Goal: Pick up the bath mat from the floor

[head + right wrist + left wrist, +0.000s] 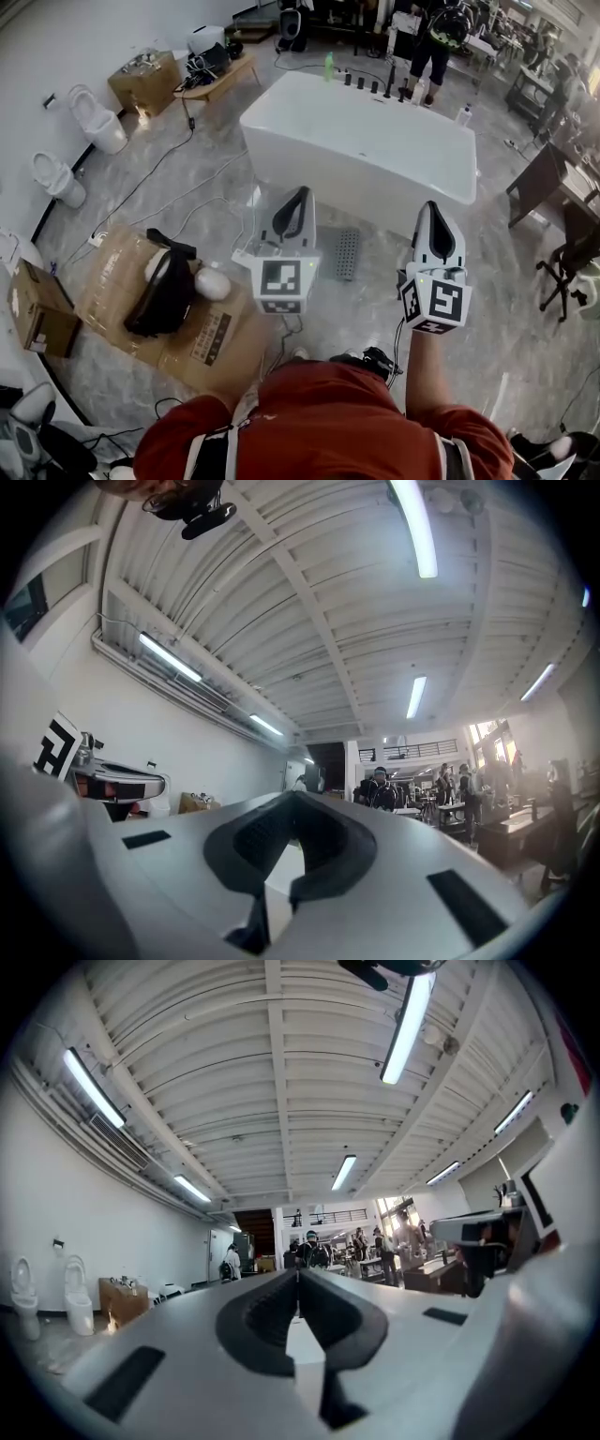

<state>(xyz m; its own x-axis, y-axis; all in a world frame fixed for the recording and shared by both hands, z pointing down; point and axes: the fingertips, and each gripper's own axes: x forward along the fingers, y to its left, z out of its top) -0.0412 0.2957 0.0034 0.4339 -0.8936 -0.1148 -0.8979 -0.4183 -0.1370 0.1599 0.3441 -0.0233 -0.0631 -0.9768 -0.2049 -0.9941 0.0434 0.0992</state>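
**Task status.** No step complete. Grey perforated rectangular bath mat [348, 253]: flat on the pale marbled floor [487, 309], against the foot of the white rectangular bathtub [375, 141], at 12 o'clock from the person. Touched by neither tool.

**Tool state.**
- Left hand-held gripper [302, 193]: jaws pressed together, nothing between them, held up well apart from the mat, at its 9 o'clock in the head view.
- Right hand-held gripper [430, 207]: likewise pressed together and empty, at the mat's 3 o'clock.

**Remaining, by judgement.** Lower a tool to the floor, spread its jaws, pinch an edge of the mat, raise it clear. Whole pick-up outstanding.

**View comparison.**
- Head view only: mat, floor, bathtub and flattened brown cardboard boxes [220, 342] at 9 o'clock of the left tool.
- Neither gripper view: no mat and no floor near it, since both point slightly upward into the hall.
- Left gripper view only: closed jaw line up close, ribbed white ceiling [281, 1072], strip lights, distant standing people at 12 o'clock, two white toilets [77, 1293] at 9 o'clock.
- Right gripper view only: same closed state, with the other tool's marker cube [58, 744] at 9 o'clock.
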